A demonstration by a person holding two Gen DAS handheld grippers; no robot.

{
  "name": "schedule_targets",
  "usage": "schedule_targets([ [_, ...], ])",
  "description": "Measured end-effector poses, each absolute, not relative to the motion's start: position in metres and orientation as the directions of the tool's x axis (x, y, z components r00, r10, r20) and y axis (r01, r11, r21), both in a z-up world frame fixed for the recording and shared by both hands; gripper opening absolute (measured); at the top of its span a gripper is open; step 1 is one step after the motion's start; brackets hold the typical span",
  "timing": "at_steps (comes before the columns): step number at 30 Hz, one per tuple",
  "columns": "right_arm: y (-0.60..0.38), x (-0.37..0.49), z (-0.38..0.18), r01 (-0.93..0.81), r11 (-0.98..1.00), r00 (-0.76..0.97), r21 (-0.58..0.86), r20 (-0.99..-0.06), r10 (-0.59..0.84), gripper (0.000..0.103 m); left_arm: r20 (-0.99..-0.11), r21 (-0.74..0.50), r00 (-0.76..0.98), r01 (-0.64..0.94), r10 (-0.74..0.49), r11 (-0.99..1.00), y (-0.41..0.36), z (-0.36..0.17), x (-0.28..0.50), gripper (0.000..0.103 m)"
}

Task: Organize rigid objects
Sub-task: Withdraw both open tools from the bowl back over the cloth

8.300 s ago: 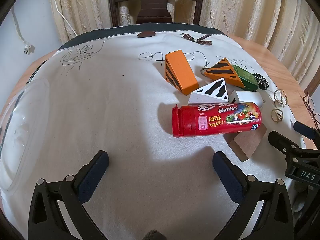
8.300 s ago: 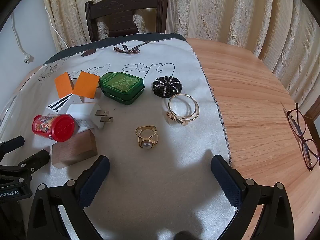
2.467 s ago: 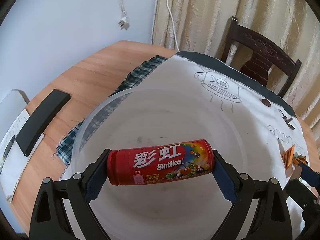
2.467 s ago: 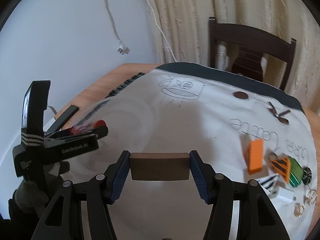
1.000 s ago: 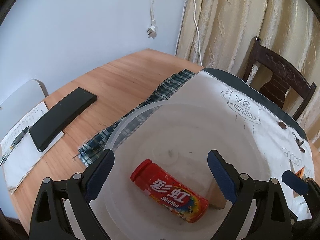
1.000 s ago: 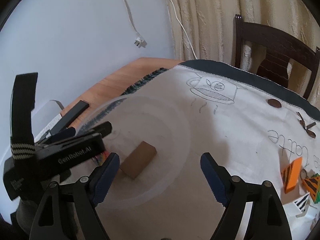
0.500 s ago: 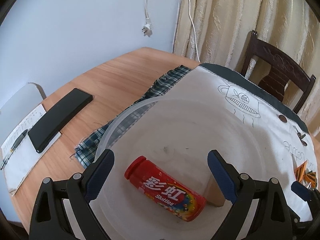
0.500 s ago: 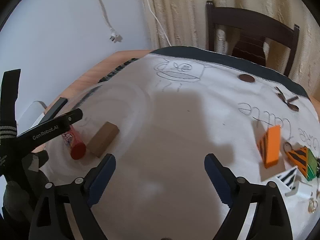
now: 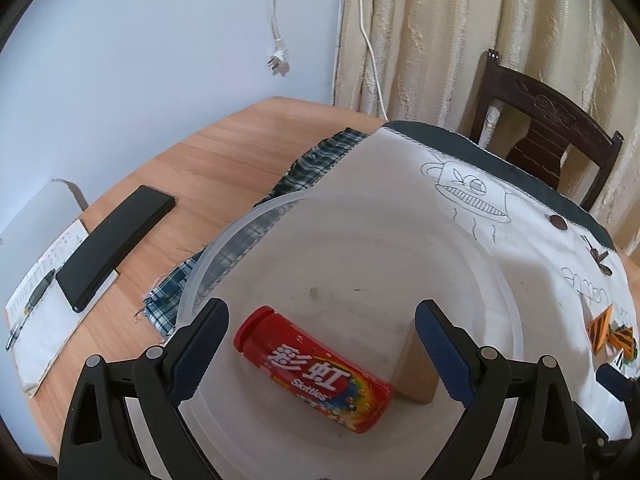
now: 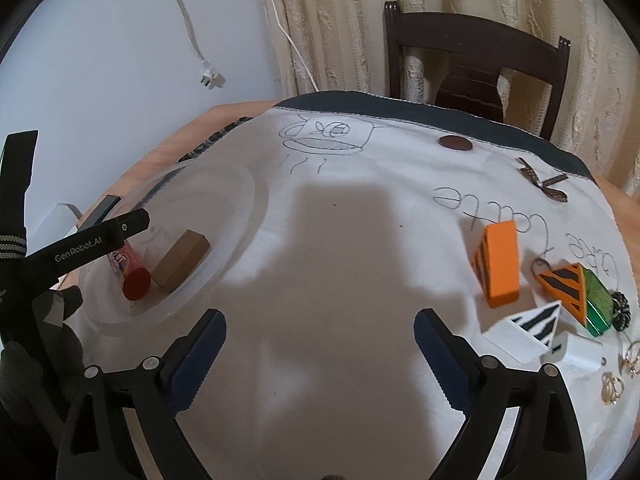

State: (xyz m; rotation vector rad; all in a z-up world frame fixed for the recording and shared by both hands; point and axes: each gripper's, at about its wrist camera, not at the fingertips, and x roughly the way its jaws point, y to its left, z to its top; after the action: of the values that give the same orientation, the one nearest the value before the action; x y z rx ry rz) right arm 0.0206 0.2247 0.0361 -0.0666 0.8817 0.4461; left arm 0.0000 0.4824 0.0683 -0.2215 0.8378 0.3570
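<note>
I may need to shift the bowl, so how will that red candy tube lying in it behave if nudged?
The candy tube lies on its side in the clear bowl, so it will probably roll. The wooden block at its base end may stop it that way. Its glossy label looks slippery, and it seems stiff.

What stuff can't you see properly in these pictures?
- Wooden block: left wrist view, partly behind a gripper finger and the candy tube.
- Candy tube label: right wrist view, covered by the left gripper's arm.
- Rings: right wrist view, tiny and blurred at the edge.
- Notebook writing: left wrist view, too small to read.
</note>
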Motion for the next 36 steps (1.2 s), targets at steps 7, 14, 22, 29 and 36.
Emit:
schedule_targets([
  [7, 0.209, 0.016, 0.034, -0.377, 0.919, 0.557, 0.119, -0.763, 0.327, 0.098, -0.764, -0.041, 0.611, -0.364, 0.206, 0.930, 0.470, 0.071, -0.001, 0.095],
  [14, 0.189, 0.013, 0.034, -0.340, 0.931, 0.566, 0.129, -0.763, 0.312, 0.098, -0.773, -0.028, 0.607, -0.323, 0.184, 0.946, 0.451, 0.073, 0.001, 0.095],
  [22, 0.166, 0.008, 0.035, -0.297, 0.944, 0.582, 0.145, -0.756, 0.300, 0.099, -0.784, -0.016, 0.602, -0.263, 0.152, 0.965, 0.422, 0.074, 0.002, 0.095],
  [29, 0.141, 0.003, 0.037, -0.258, 0.952, 0.599, 0.163, -0.747, 0.290, 0.099, -0.796, -0.010, 0.593, -0.214, 0.122, 0.977, 0.397, 0.072, 0.003, 0.095],
  [36, 0.111, -0.005, 0.041, -0.206, 0.964, 0.634, 0.171, -0.727, 0.264, 0.102, -0.812, 0.009, 0.576, -0.154, 0.098, 0.988, 0.366, 0.070, 0.006, 0.095],
])
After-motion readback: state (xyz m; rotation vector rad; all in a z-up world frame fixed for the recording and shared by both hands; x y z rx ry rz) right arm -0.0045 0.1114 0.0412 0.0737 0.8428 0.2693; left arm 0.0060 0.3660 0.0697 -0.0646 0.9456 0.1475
